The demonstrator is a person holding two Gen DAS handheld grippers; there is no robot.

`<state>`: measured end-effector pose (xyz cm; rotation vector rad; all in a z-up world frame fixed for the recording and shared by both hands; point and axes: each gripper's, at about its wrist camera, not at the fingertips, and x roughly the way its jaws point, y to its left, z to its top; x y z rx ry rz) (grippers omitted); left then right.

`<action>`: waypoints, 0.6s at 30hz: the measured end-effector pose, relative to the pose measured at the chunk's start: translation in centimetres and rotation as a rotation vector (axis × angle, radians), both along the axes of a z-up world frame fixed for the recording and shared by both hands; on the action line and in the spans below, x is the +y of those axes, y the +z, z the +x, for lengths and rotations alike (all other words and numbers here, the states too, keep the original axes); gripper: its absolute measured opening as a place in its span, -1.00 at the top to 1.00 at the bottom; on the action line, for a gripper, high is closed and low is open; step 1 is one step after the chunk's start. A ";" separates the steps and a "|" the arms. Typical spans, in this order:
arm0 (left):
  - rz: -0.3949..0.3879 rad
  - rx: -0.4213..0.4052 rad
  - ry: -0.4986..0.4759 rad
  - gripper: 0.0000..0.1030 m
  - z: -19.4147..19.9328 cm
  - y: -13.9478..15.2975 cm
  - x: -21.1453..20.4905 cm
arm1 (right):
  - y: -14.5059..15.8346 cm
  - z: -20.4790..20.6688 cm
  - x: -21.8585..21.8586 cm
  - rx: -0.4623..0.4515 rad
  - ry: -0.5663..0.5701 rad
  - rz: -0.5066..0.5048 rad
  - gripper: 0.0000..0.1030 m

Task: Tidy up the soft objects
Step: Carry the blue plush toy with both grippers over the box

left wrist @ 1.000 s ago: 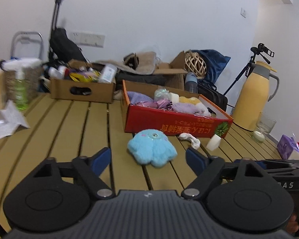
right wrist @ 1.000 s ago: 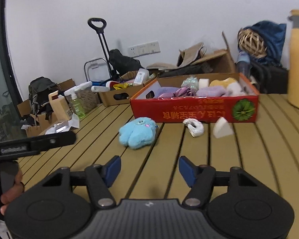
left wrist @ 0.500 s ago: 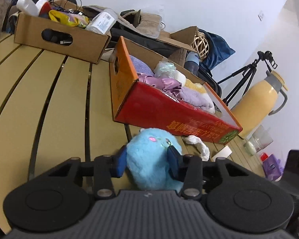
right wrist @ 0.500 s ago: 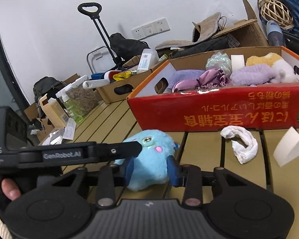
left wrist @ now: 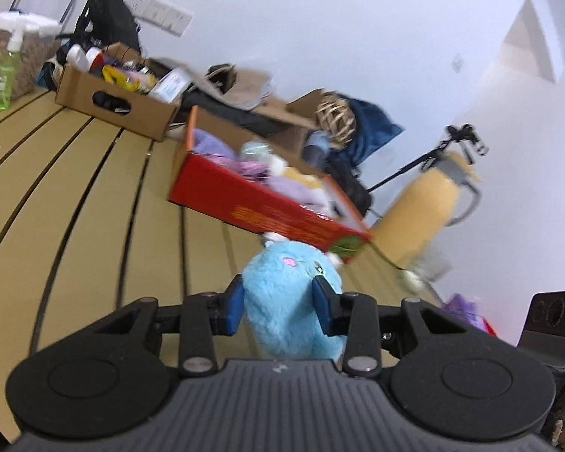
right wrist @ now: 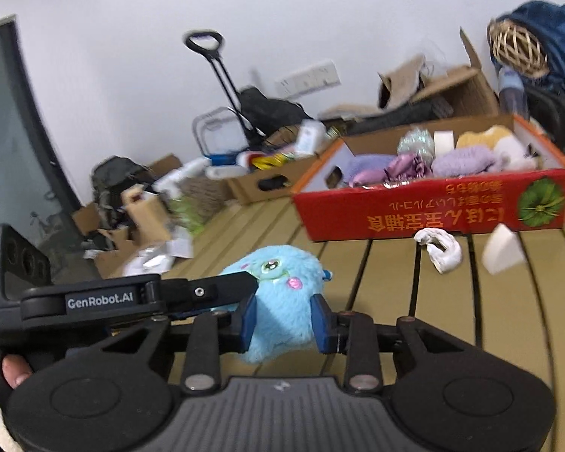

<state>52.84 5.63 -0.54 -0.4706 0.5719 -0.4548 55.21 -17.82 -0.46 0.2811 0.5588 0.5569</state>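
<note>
Left claw [left wrist: 278, 303] clenched on the blue plush toy [left wrist: 288, 301], blue pads pressed into its fur on both sides. Right claw [right wrist: 284, 318] also clenched on the same toy [right wrist: 278, 301], pads sunk into its lower body. Left claw's finger [right wrist: 222, 290] crosses in front of the toy in the right wrist view, tip by the toy's eye. Cannot tell if the toy is off the bench [right wrist: 452, 320] or resting on it; its base looks close to the slats.

Red box [right wrist: 433, 211] sits farther back on the bench, holding purple, pink and yellow soft items. White rag [right wrist: 440, 248] lies on the bench just in front of the box, white wedge sponge [right wrist: 503, 248] beside it to the right, apart from each other. Brown cardboard box [left wrist: 113, 101] with bottles stands behind and left of the red box. Yellow thermos [left wrist: 422, 211] stands near the red box's far right corner, blurred. Green spray bottle [left wrist: 3, 75] at the far left edge.
</note>
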 end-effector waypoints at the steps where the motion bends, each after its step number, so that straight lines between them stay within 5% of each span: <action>1: -0.001 -0.007 -0.001 0.27 -1.2 0.4 -0.4 | 0.6 -1.7 -0.5 -0.014 0.005 0.003 0.42; 18: 0.078 -0.140 0.015 0.27 -17.4 5.4 -6.0 | 5.4 -17.5 -5.5 -0.161 0.024 -0.010 0.42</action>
